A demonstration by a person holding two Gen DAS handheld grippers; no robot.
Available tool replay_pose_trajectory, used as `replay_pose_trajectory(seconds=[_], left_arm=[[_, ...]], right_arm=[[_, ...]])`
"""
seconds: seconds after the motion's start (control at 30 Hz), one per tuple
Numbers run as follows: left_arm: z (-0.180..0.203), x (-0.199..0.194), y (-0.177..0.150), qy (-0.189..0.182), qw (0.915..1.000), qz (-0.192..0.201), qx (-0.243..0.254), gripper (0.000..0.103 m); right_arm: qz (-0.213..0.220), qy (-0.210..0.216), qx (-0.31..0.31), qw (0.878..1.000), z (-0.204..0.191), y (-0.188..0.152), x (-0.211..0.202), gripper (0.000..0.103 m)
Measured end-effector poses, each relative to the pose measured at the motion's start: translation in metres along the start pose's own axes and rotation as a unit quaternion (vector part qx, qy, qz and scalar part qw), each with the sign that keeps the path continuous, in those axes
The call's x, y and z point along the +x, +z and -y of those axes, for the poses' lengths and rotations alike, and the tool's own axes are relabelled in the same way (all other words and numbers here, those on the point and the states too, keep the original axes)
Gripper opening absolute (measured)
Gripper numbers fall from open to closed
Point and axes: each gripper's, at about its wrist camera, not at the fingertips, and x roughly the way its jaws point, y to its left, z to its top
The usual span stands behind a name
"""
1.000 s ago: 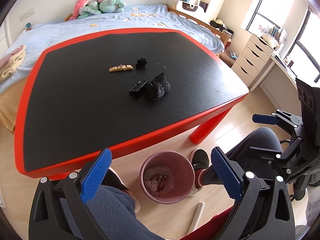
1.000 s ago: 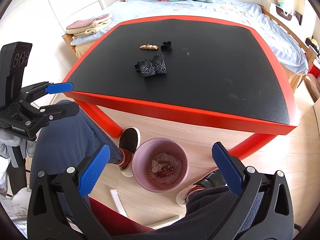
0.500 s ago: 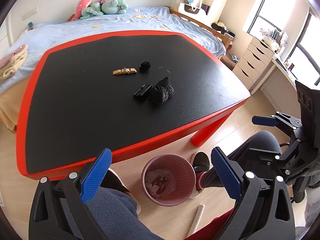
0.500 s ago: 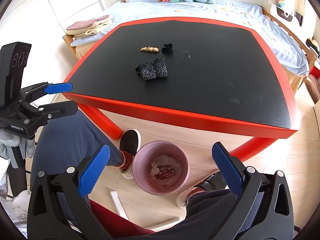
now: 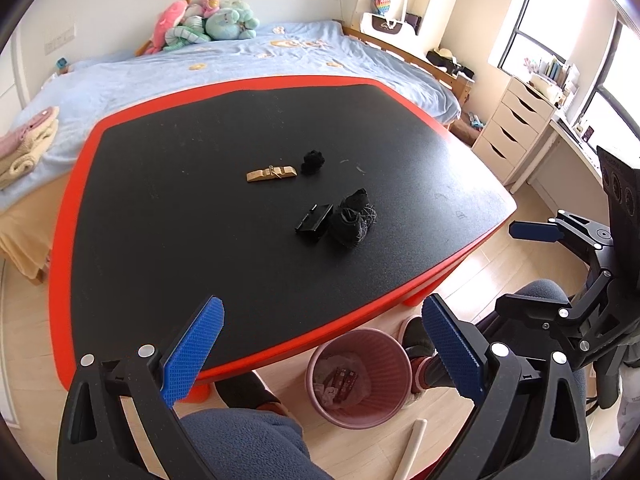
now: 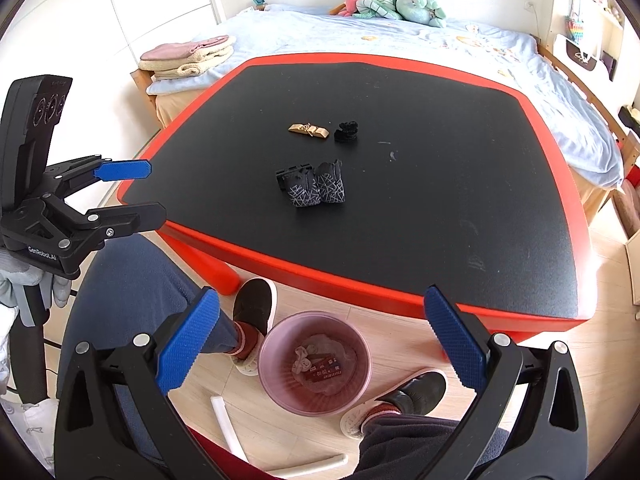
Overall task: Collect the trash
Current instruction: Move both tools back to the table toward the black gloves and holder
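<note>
One bed [image 5: 248, 64] lies past the far edge of the table [image 5: 160, 240], a black top with a red rim. On the floor just beside the table's near edge stands one pink bin [image 6: 316, 364], between the person's two shoes; it holds crumpled paper and a dark wrapper.

Four pieces of trash lie on the table, all around its middle and well away from every edge. Two sit nearer the bin: a black wad with white lines [image 6: 316, 190] and a black box [image 5: 315, 222], touching each other. Two lie farther back: a gold wrapper [image 5: 272, 173] and, just beside it, a small black clump [image 5: 312, 162].

Both grippers hang below the near edge with nothing between their blue pads. The left gripper [image 5: 322, 354] is spread wide above the person's knee. The right gripper [image 6: 322, 346] is spread wide too, the bin seen between its fingers.
</note>
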Motion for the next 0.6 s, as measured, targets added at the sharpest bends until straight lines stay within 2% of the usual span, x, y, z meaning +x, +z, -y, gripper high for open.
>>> replay_pose_trajectory(seconds=[0.27,0.6], left_arm=[[-0.013,0.014,0.02,0.007,0.9998,-0.007,0.019,0.095],[-0.03,0.048,0.035,0.014,0.9989,-0.034,0.028,0.095]], right_arm=[[-0.006,-0.001,-0.016,1.0,0.001,0.026,0.024,0.1],[-0.027,0.004,-0.03,0.999,0.002,0.048,0.064,0.1]])
